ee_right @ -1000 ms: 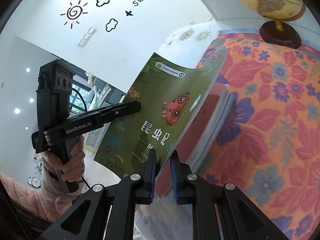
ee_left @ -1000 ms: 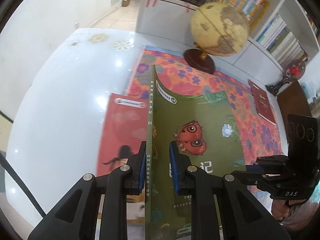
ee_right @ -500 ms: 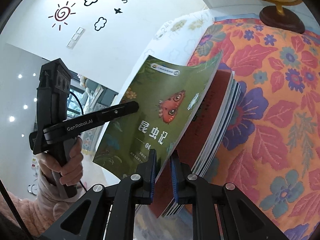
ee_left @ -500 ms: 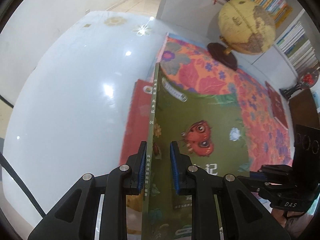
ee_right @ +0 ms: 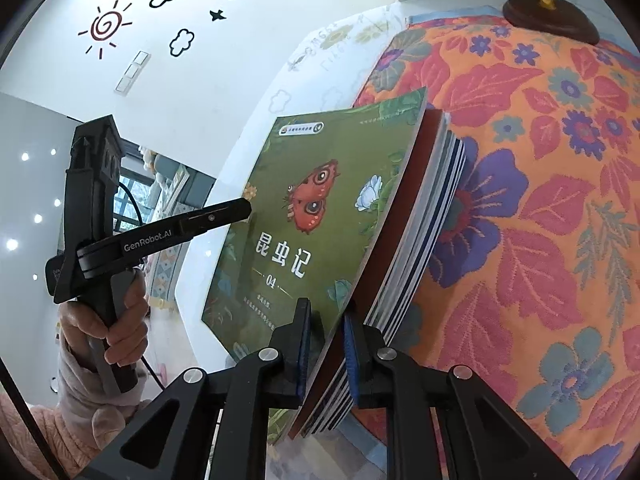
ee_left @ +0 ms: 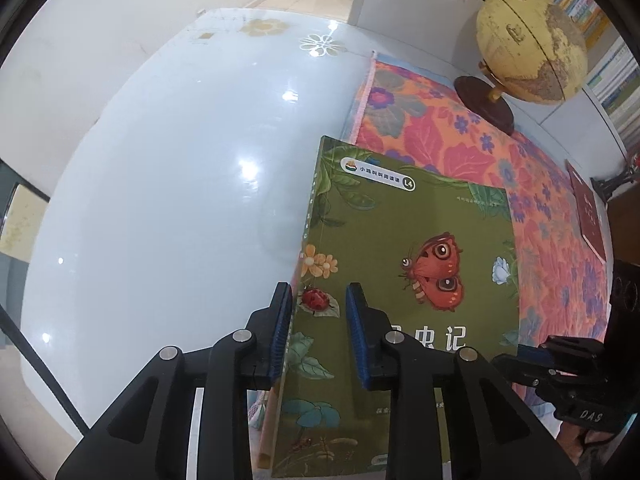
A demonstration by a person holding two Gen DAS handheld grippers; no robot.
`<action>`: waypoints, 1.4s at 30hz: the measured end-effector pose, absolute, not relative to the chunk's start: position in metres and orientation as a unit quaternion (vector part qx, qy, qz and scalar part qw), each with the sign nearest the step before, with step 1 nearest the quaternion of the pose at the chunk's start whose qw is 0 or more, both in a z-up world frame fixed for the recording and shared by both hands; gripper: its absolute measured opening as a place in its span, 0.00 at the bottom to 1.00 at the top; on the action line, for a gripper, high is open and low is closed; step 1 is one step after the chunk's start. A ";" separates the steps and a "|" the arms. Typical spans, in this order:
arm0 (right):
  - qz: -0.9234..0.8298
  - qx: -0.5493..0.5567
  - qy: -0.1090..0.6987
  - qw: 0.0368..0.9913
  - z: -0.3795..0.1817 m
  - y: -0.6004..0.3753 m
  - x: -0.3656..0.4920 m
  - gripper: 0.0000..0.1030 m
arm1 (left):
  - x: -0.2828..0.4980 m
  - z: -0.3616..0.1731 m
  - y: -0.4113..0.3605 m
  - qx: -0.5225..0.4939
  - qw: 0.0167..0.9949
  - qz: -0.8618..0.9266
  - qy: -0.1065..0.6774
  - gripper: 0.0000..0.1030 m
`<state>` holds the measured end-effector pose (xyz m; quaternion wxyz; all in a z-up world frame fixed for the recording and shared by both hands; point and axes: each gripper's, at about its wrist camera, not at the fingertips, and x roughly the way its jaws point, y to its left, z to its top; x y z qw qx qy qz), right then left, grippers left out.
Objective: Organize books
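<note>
Green-covered, the butterfly book (ee_left: 404, 292) is now lying flat on top of the book stack (ee_right: 424, 256) at the floral cloth's (ee_right: 540, 184) edge on the counter (ee_left: 168, 184), no longer tilted up as a second ago. Your left claw (ee_left: 318, 332) has just been opening, its pads standing apart astride the spine. Your right claw (ee_right: 326, 354) is staying clamped on the book's near edge.

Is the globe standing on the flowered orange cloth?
Yes: the yellow globe's dark round base rests on the flowered orange cloth's far corner.
</note>
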<state>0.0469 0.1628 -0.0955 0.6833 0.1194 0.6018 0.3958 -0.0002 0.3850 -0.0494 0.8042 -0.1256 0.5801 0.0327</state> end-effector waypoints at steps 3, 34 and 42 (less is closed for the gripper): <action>0.389 0.130 0.604 0.684 -0.095 0.161 0.046 0.15 | 0.002 -0.050 0.383 -0.119 0.803 0.037 0.582 0.24; 0.109 0.292 0.464 0.829 -0.062 -0.268 0.097 0.35 | 0.144 -0.039 0.052 -0.103 0.823 -0.136 0.541 0.29; 0.024 0.376 0.442 0.814 -0.104 -0.388 0.143 0.36 | 0.204 -0.099 -0.086 -0.152 0.789 -0.189 0.565 0.29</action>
